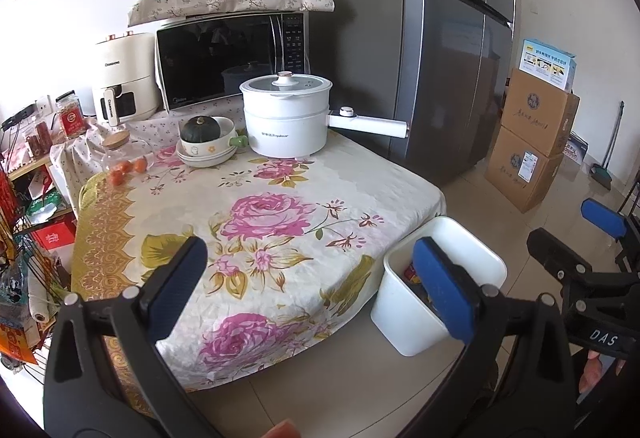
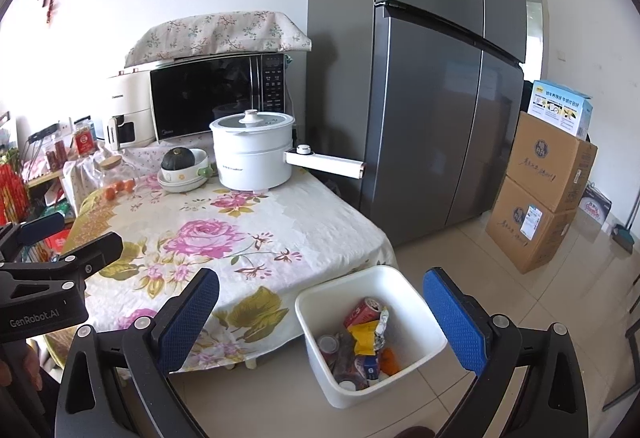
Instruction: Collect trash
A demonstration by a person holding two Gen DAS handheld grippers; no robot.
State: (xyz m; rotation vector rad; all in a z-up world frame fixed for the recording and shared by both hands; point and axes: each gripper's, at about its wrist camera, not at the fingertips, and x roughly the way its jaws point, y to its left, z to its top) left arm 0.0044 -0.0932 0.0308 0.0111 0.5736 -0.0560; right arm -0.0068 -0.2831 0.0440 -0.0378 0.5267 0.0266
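1. On the tiled floor, just beside the near right corner of the bench (image 2: 280,222), stands a white bin (image 2: 416,302) — it holds a red can (image 2: 362,312), a crumpled yellow wrapper (image 2: 366,336), something orange and other trash.
2. Left gripper (image 1: 312,286) hangs above the bench's flowered cloth with its blue-padded fingers (image 1: 178,288) wide apart and nothing between them; the right-hand one crosses the view of the bin's rim.
3. Right gripper (image 2: 322,322) hovers over the bin, fingers (image 2: 454,322) likewise spread and holding nothing — the bin's contents show in the gap.
4. At the bench's far end sit a white electric pot (image 2: 252,154) with a long handle, a stack of bowls (image 2: 182,174) carrying a dark green squash (image 2: 178,157), and a glass jar (image 2: 116,174) with small orange fruits.
5. Behind these are a microwave (image 2: 208,98) under a floral cover and a cream air fryer (image 2: 128,106).
6. A grey fridge (image 2: 420,98) stands to the right, with stacked cardboard boxes (image 2: 540,190) beyond it.
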